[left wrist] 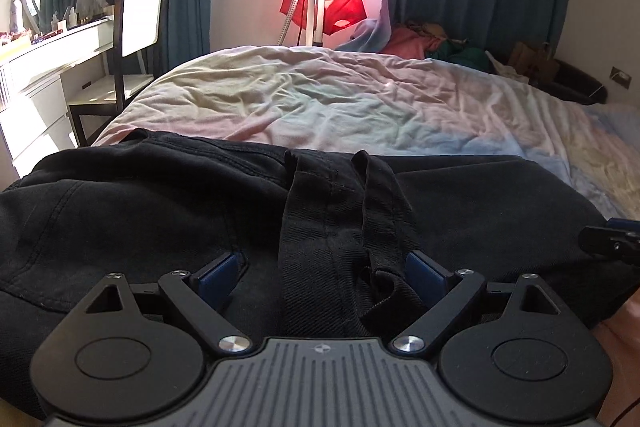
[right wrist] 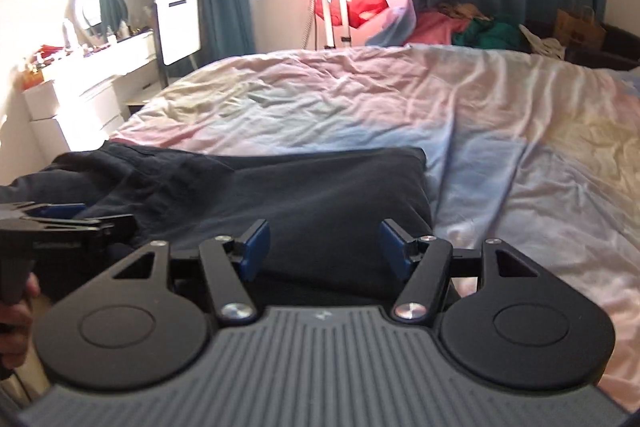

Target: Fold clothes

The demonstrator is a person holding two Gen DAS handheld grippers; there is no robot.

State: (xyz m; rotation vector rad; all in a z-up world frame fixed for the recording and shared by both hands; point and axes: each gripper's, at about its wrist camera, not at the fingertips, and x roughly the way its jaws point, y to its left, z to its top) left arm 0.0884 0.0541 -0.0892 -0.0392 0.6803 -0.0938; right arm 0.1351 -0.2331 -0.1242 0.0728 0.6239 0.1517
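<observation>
black trousers [left wrist: 160, 211] | folded, waistband and belt loops showing | flat on bed's near edge

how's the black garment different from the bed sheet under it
The black garment is dark, heavy twill with stitched seams and straps; the bed sheet is thin, pale, in pastel pink, blue and yellow. The garment lies bunched at the near edge only; the sheet spreads over the whole bed. The garment has a folded, squared end in the right wrist view; the sheet lies loosely rumpled. Both are wrinkled cloth.

Left tool [left wrist: 326, 273] and right tool [right wrist: 325, 243] both agape.
</observation>
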